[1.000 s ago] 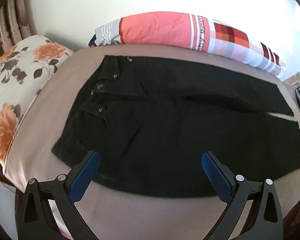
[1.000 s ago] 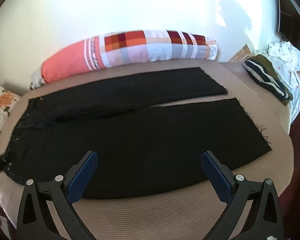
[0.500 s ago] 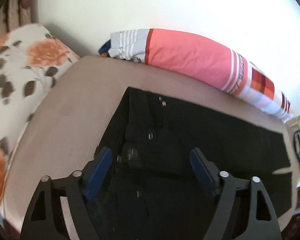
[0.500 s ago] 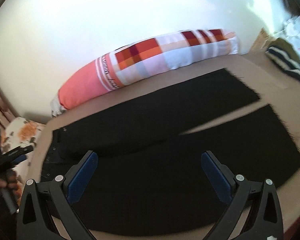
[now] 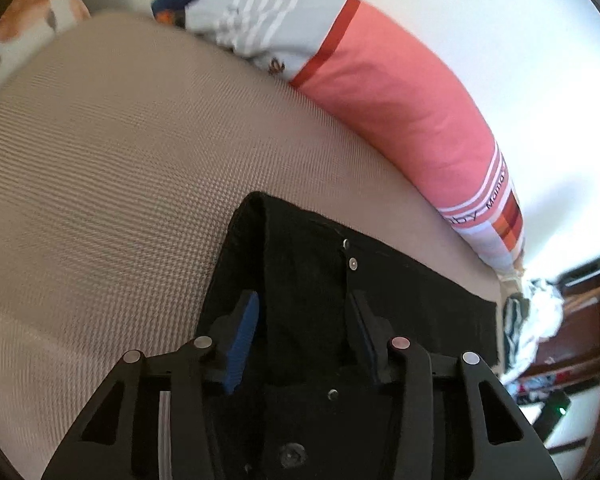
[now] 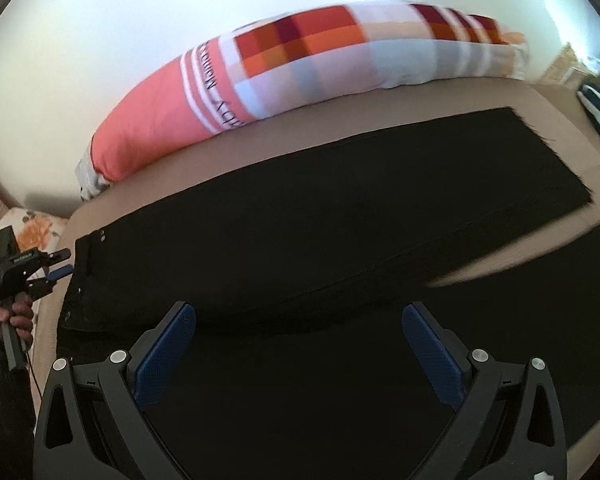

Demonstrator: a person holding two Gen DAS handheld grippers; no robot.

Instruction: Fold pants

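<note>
Left wrist view: the pants (image 5: 300,280) lie flat on the bed (image 5: 120,168), their waistband corner at about 12 o'clock from the left gripper (image 5: 304,316), and the bolster (image 5: 400,104) runs along the wall from 12 to 2 o'clock. The cloth looks like black denim, soft and limp but fairly heavy, with metal rivets. The doubled waistband is likely the stiffest and surest place to pinch, and a single layer would probably sag and drag. The left gripper tilts steeply down over that band. Its jaws have just been closing and now stand narrow, with the band between them. Whether the pads already press the cloth cannot be told here.

Right wrist view: the pants stretch from the waist at 9 o'clock to the frayed hems at 2 and 3 o'clock, with the far leg lying over the near one around the seat. The right gripper (image 6: 300,348) hangs wide and empty over the near leg, angled down and touching nothing. At 9 o'clock a hand (image 6: 18,316) holds the left gripper at the waistband. The hem of the far leg looks like a sensible second hold.
</note>
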